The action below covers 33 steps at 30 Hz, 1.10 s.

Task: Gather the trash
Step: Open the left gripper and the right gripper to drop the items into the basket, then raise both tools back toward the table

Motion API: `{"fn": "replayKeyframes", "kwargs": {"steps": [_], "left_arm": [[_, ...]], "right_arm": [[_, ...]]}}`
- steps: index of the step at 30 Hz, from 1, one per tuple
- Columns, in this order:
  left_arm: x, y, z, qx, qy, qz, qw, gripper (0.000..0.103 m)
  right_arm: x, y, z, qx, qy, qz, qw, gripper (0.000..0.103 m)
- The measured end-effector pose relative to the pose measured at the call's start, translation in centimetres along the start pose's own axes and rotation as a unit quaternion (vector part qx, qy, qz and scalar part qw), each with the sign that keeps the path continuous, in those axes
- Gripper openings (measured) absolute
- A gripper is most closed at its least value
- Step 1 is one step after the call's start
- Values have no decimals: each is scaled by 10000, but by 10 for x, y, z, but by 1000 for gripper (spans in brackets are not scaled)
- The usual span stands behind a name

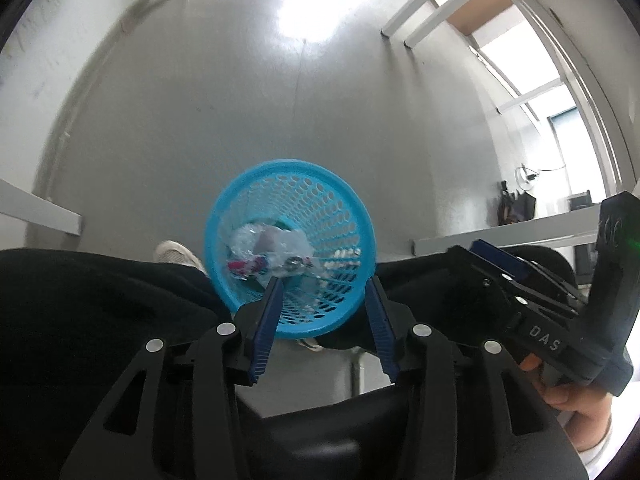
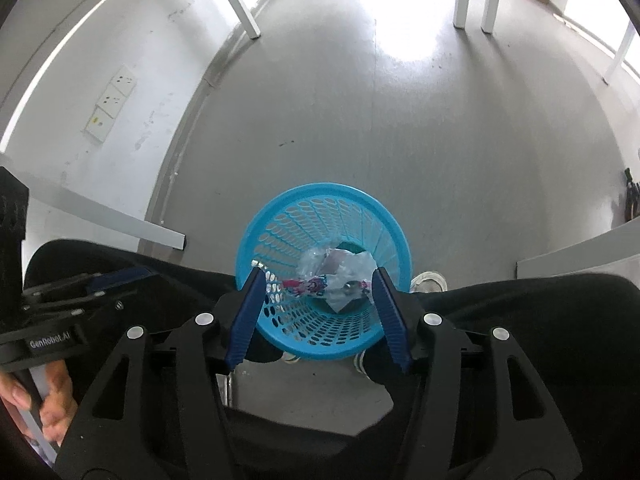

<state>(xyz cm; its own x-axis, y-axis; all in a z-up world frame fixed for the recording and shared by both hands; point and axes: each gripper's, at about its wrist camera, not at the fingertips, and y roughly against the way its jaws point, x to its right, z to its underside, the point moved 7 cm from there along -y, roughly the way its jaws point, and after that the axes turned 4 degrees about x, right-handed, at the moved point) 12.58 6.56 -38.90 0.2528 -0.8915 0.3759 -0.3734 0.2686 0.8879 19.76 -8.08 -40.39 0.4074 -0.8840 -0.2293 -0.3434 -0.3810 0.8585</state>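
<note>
Basket point(image 1: 291, 216): blue mesh bin, upright on the grey floor point(image 1: 248, 92), between the person's black-trousered legs point(image 1: 100, 292); rim round and whole; also seen from the right wrist point(image 2: 323, 216).
Trash point(image 1: 272, 254): crumpled clear plastic with a pink-printed wrapper, lying at the bottom of the basket; same heap in the right view point(image 2: 336, 276).
Left gripper point(image 1: 325, 286): above the basket's near rim, pointing steeply down; blue fingers point(image 1: 266, 328) spread apart, nothing between the pads, nothing gripped.
Right gripper point(image 2: 318, 282): above the basket, pointing steeply down; blue fingers point(image 2: 246, 320) parted to about the width of the basket's mouth, nothing held.
Right gripper, seen from the left wrist: at the right edge point(image 1: 500, 264), a hand point(image 1: 572, 404) round its handle.
Left gripper, seen from the right wrist: at the left edge point(image 2: 116, 276), a hand point(image 2: 48, 404) on its handle.
Shoes point(image 1: 176, 254): pale, on the floor just beside the basket.
Open room: wide bare floor beyond the basket, with glare far ahead.
Edges, left: white wall point(image 2: 100, 80) with a socket plate point(image 2: 112, 100); a white table edge point(image 2: 120, 220) near the left leg.
Edges, right: a white table edge point(image 1: 500, 236) near the right leg.
Edges, far: white table legs point(image 2: 240, 4) standing well apart from the basket.
</note>
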Motion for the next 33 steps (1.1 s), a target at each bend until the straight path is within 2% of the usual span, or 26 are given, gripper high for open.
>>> {"fn": "replayKeyframes", "kwargs": {"steps": [2,4,8,13,18,20,22,25,26,28,29,31,33], "left_arm": [[0,15,3,191,-100,-178,9996,44],[0,33,7,401,-215,-337,9984,52],[5,68,12,784,-456,-481,9947,57],[25,122,17,1549,-882,-573,9823,69],[39,174,23,2169,-991,-500,9699,70],[46,200,23,2555,-1016,-465,9603,74],[56,232,21,3044,-1112,-483,9448,84],[67,264,17,3490,-1179,-392,9289,96],[69,274,13,3626,-1202,-360,9234,97],[72,291,2,4018,-1239,-431,9063,97],[73,294,-2,4118,-1265,-485,9011,97],[72,299,-14,4194,-1272,-608,8968,97],[69,302,-27,4203,-1185,-548,8979,97]], "right_arm": [[-4,14,5,89,31,-46,9999,59],[-6,30,9,180,69,-80,9998,59],[-12,67,19,433,247,-133,9987,60],[-21,122,34,869,413,-268,9950,65],[-26,181,32,1453,560,-328,9873,65],[-31,209,24,1783,647,-371,9811,66],[-34,233,14,2124,669,-349,9743,69],[-36,261,-1,2525,727,-296,9644,73],[-37,270,-7,2654,747,-279,9608,75],[-40,284,-19,2855,776,-266,9549,80],[-41,290,-26,2953,780,-266,9518,84],[-42,301,-41,3130,774,-298,9461,91],[-48,309,-54,3261,768,-320,9417,93]]}}
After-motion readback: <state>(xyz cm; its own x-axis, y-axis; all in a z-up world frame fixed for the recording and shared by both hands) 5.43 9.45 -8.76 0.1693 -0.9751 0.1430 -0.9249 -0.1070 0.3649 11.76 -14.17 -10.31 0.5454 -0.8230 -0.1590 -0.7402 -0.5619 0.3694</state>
